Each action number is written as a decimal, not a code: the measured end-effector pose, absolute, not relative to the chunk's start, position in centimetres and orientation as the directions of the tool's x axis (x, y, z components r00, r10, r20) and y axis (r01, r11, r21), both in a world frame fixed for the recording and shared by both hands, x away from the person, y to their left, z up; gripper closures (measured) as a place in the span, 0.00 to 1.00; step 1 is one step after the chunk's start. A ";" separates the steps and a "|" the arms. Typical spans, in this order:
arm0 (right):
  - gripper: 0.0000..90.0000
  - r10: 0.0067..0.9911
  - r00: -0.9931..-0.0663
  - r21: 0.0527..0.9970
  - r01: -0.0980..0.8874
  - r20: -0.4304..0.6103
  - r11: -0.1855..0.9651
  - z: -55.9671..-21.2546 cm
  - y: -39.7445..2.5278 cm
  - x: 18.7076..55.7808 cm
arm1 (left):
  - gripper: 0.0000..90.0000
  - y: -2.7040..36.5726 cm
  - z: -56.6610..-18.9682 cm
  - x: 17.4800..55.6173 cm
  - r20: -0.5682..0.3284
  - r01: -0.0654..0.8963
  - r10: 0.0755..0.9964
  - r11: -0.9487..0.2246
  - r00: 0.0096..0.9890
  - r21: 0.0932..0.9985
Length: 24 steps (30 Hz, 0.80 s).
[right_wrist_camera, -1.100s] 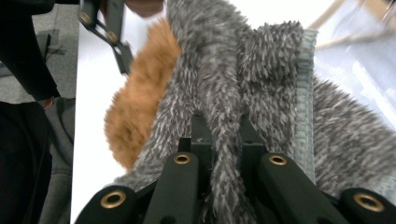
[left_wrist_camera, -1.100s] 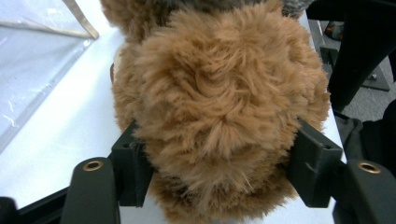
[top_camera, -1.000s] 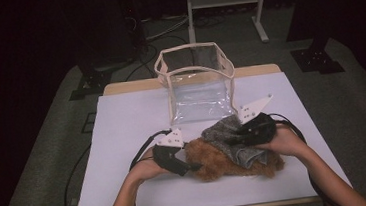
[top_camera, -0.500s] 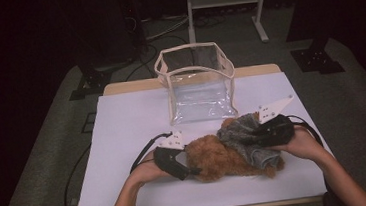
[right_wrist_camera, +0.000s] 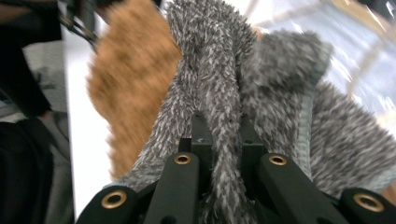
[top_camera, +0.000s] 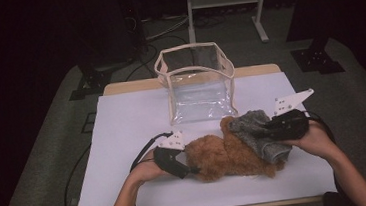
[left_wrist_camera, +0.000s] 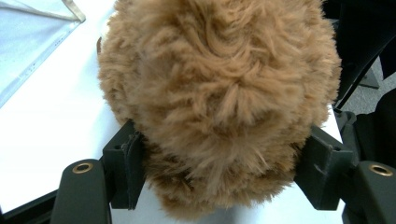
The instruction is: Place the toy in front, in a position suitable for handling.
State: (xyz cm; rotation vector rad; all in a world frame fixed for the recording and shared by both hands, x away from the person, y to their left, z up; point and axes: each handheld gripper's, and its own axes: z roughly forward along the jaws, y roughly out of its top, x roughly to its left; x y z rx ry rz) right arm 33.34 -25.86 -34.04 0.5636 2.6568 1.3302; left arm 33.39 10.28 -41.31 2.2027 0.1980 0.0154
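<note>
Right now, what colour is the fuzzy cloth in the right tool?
Mottled grey cloth, clearest in the right gripper view.

White-topped table (top_camera: 124, 138). On it: clear bag (top_camera: 197, 84) standing well beyond both claws; brown plush toy (top_camera: 225, 154) lying between left claw (top_camera: 193, 170) and right claw (top_camera: 268, 125).

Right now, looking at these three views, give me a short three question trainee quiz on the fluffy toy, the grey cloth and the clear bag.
1. True or false: the right gripper is shut on a fold of the fuzzy grey knitted cloth.
2. What sits between the left gripper jaws? A) fluffy brown plush toy B) transparent plastic bag with cream trim C) nothing
3. Fill in: the bag stands ______ the toy, as the high view shows.

Key: 1 true; 2 A; 3 behind, farther from the person.
</note>
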 end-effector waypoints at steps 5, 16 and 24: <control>0.90 0.280 -0.959 0.810 0.187 0.029 0.556 -32.8 -22.1 33.0 | 0.32 10.0 -41.1 33.5 -0.061 0.134 0.145 -0.573 0.988 0.809; 0.91 0.257 -0.966 0.763 0.177 0.014 0.622 -35.2 -19.4 33.9 | 0.27 10.2 -41.6 33.6 -0.079 0.157 0.163 -0.549 0.983 0.821; 0.91 0.291 -0.955 0.761 0.229 0.055 0.608 -36.4 -21.5 34.0 | 0.12 10.1 -41.9 33.6 -0.101 0.187 0.187 -0.531 0.977 0.827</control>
